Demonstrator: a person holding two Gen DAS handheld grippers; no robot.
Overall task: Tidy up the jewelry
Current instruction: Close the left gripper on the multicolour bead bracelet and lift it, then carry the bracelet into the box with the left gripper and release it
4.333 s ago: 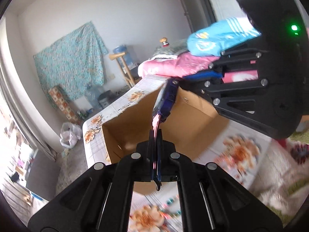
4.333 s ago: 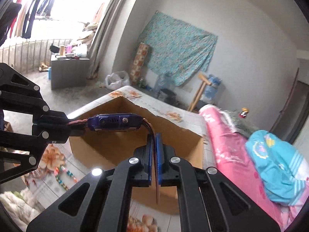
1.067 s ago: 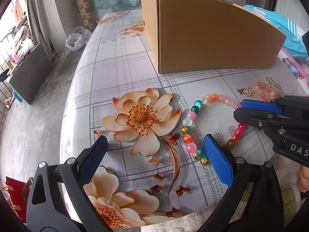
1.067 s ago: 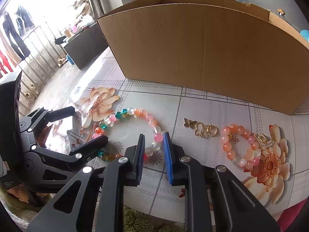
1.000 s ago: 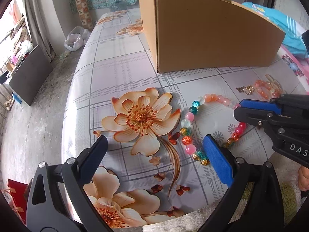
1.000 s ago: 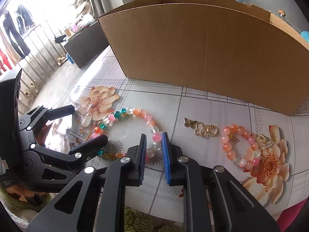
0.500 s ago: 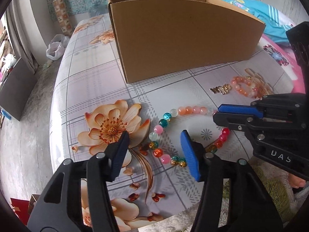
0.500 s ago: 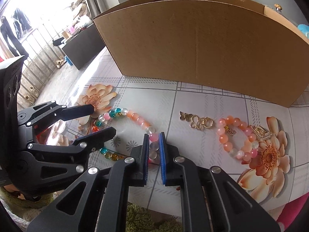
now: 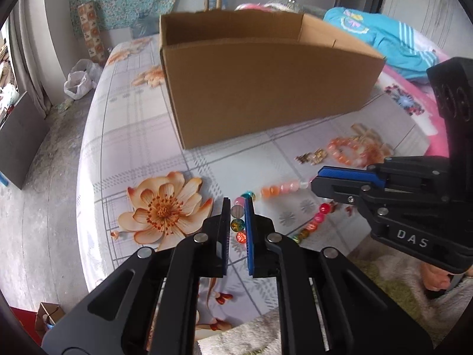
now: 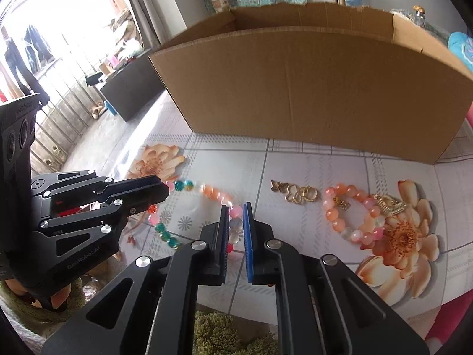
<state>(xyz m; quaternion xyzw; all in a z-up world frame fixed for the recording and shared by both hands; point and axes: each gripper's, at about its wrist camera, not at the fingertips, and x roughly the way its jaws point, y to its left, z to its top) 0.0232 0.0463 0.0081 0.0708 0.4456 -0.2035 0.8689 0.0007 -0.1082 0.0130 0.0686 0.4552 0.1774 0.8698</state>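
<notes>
A loop of large multicoloured beads lies on the flowered tablecloth in front of an open cardboard box. My left gripper holds the loop's left side; its jaws are closing, with beads pinched between the blue pads. My right gripper is shut on pink and clear beads at the loop's right side. A smaller pink-orange bracelet and a gold charm lie further right.
The flowered tablecloth ends in a curved edge on the left, with bare floor beyond. A fluffy rug lies under the near table edge. A turquoise garment and pink bedding lie right of the box. A fingertip shows beneath the right gripper.
The left jaws went from wide open to closed on the beads. The right jaws narrowed onto the beads. Both grippers rose a little, so the box's inside now shows.
</notes>
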